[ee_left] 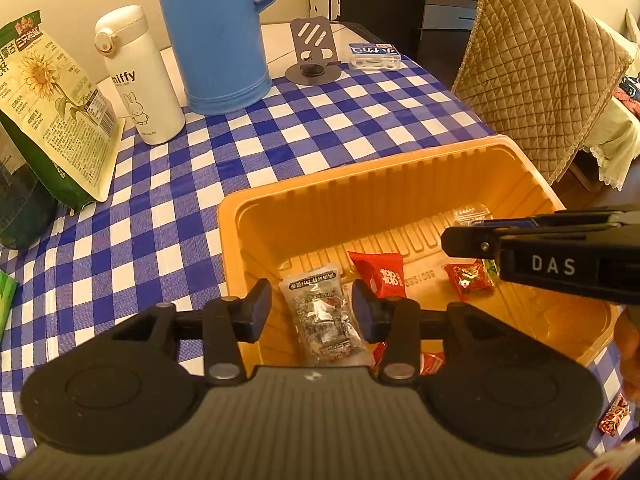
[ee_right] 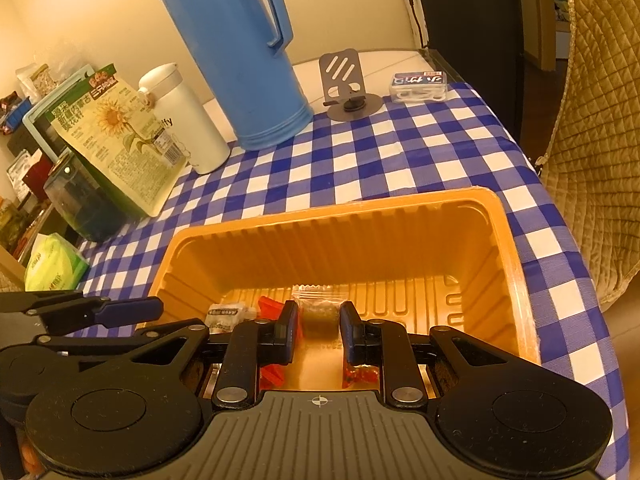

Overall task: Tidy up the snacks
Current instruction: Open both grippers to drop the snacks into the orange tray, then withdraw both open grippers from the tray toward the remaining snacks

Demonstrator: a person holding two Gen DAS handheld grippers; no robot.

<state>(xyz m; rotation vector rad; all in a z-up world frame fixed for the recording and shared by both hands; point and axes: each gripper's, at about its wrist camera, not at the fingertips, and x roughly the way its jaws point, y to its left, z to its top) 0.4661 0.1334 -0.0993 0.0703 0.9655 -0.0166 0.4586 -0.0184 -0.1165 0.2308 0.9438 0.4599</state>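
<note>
Blue-and-white checked cloth covers the table, on which an orange plastic tray is set near the front edge. Behind it, a tall blue thermos jug, a white Miffy flask, a sunflower-seed bag, a grey phone stand and a small clear box are ranged along the wall side. A quilted chair cover is seen to the right.

Several snacks are already lodged on the tray floor: a silvery clear-wrapped packet, a red packet with white lettering, a red-and-green wrapped sweet and a clear packet farther back. One red-wrapped sweet is left on the cloth outside the tray (at the right edge of the left wrist view).

The left gripper is held over the tray's near end with its jaws parted; the silvery packet lies between them, and no pad is seen pressing on it.

The right gripper is poised over the tray, and a small clear bag of olive-brown snack is clamped between its blue pads. Red wrappers are glimpsed beneath it on the tray floor.
</note>
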